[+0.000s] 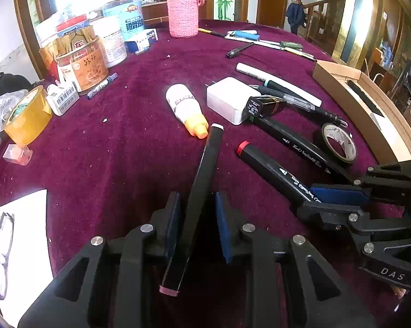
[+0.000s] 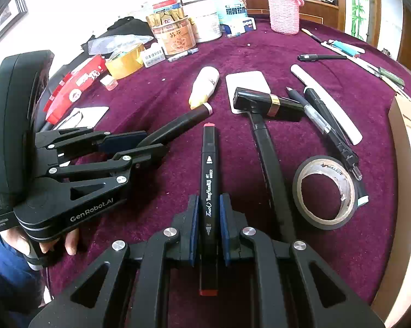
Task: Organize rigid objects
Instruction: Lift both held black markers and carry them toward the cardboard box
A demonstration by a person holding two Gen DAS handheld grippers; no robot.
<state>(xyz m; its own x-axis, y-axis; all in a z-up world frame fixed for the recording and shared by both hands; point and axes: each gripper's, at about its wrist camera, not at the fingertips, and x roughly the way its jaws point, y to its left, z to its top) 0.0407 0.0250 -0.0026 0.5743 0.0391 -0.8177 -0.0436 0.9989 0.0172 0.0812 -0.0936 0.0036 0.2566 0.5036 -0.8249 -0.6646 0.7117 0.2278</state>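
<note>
L hand-held gripper (image 1: 196,218): clenched on a black marker w/ pale pink caps (image 1: 202,188); barrel runs out ahead between the pads, far cap tip near the orange nozzle of the white bottle (image 1: 187,109). From the R cam same unit (image 2: 148,143), barrel tilted up off the cloth.
R hand-held gripper (image 2: 208,224): clenched on a black marker w/ red caps (image 2: 209,186), printed side up, lined straight ahead of the pads, rear cap sticking back past them.
Worktop (image 1: 109,150): purple cloth, crowded. Ahead-right of R gripper: third black marker (image 2: 268,164), black tape roll (image 2: 324,192), pens, white charger (image 2: 247,83) under a black-and-gold item.
Box: cardboard box (image 1: 350,87) at far right edge of L view, beyond the tape roll; likely drop spot, not sure.
Step in hand: both markers gripped, prob. to carry & group w/ the other pens or box them.
How to do it well: lift clear before swinging. Long barrels will sweep the bottle, tape roll & third marker if kept low. Both grips sit mid-to-rear on the barrel, so front ends can droop; keep pads firm, move slow. Move one side at a time, since the two grippers sit near each other. Lay down parallel, caps same way.
Risk: marker pivoting in the pads; knocking the bottle rolling.
</note>
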